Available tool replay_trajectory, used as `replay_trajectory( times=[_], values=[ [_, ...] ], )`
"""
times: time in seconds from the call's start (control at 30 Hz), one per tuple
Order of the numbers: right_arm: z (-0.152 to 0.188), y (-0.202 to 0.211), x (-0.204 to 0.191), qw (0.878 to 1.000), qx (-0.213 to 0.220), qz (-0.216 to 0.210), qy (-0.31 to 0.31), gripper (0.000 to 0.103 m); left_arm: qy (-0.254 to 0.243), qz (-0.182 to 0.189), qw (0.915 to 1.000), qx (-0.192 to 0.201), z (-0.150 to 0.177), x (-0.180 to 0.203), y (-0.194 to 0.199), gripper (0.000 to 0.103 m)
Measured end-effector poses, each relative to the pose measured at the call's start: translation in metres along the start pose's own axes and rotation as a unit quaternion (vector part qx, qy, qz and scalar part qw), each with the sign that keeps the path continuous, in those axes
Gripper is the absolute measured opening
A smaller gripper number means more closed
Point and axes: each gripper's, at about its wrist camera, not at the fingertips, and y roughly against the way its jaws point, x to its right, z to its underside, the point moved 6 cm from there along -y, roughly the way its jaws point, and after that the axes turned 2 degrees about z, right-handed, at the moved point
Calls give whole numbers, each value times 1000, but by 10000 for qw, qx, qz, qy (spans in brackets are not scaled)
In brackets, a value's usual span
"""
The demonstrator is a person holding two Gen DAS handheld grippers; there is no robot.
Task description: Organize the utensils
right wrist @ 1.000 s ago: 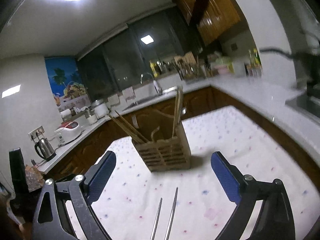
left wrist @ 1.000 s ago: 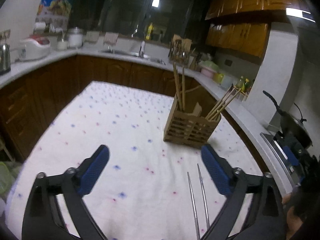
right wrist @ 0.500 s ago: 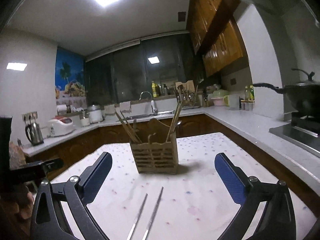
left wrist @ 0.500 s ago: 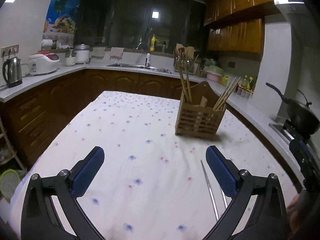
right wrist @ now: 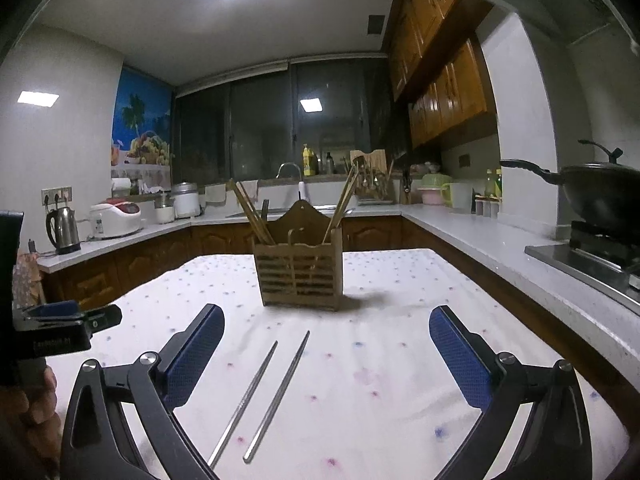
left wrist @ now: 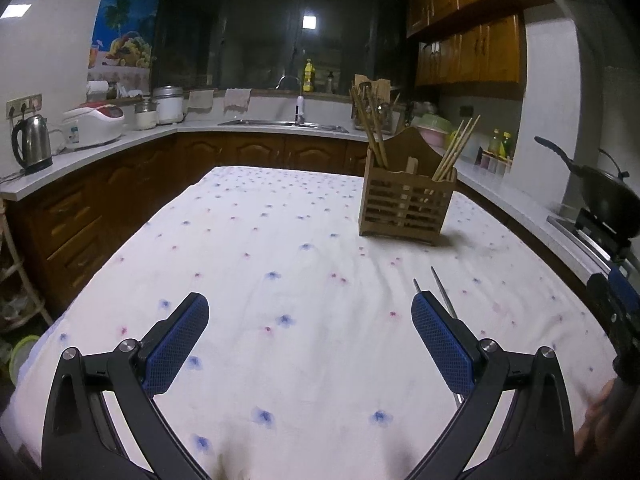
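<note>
Step judged to be the pickup of the metal chopsticks [right wrist: 264, 392], which lay flat and nearly parallel on the cloth-covered desk [right wrist: 400, 360], well short of the wooden utensil holder [right wrist: 298, 276]; best done by lowering the right gripper [right wrist: 326, 356] straight down and closing across both sticks near mid-length so they lift level. Both the right and left gripper [left wrist: 310, 344] had jaws released and empty. The sticks lay between the right jaws, nearer its left finger; beside the left gripper's right finger.
</note>
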Motion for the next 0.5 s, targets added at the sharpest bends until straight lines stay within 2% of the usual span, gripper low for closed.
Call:
replay_trajectory(
  times=[0.5],
  values=[
    [13,8,1,10000,-34,-59,5,103,-160,-183,9996,113,8,4,9,103]
  ],
)
